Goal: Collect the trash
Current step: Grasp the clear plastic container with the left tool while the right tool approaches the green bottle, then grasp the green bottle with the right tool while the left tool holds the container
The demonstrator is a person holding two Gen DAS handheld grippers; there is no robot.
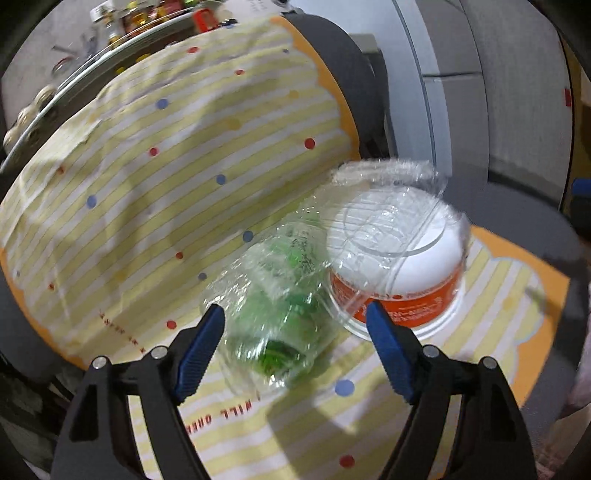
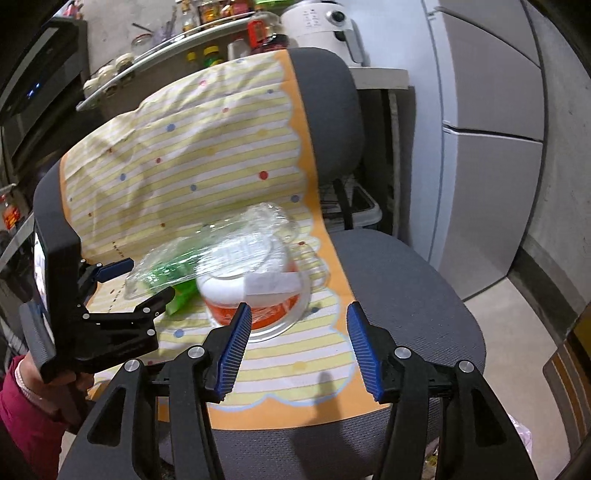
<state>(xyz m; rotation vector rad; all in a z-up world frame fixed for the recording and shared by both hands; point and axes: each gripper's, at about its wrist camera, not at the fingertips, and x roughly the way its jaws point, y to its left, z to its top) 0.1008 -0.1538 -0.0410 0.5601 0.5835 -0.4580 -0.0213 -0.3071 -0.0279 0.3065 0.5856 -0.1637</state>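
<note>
A crushed clear plastic bottle [image 1: 273, 302] with a green label lies on the cloth-covered chair seat. To its right stands a white and orange tub [image 1: 402, 280] with a crumpled clear plastic container [image 1: 384, 218] resting on top. My left gripper [image 1: 293, 314] is open and straddles the bottle, its pads beside it without pressing. From the right wrist view, the left gripper [image 2: 147, 278] comes in from the left around the bottle [image 2: 166, 266]. My right gripper [image 2: 298, 312] is open just in front of the tub [image 2: 266, 306], with only cloth between its fingers.
A yellow-striped dotted cloth [image 2: 184, 158] drapes over a grey office chair [image 2: 406, 295]. Behind it are a shelf of jars [image 2: 147, 48] and a white appliance [image 2: 321, 26]. A grey fridge [image 2: 491, 184] stands to the right. A person's red sleeve [image 2: 22, 424] shows at lower left.
</note>
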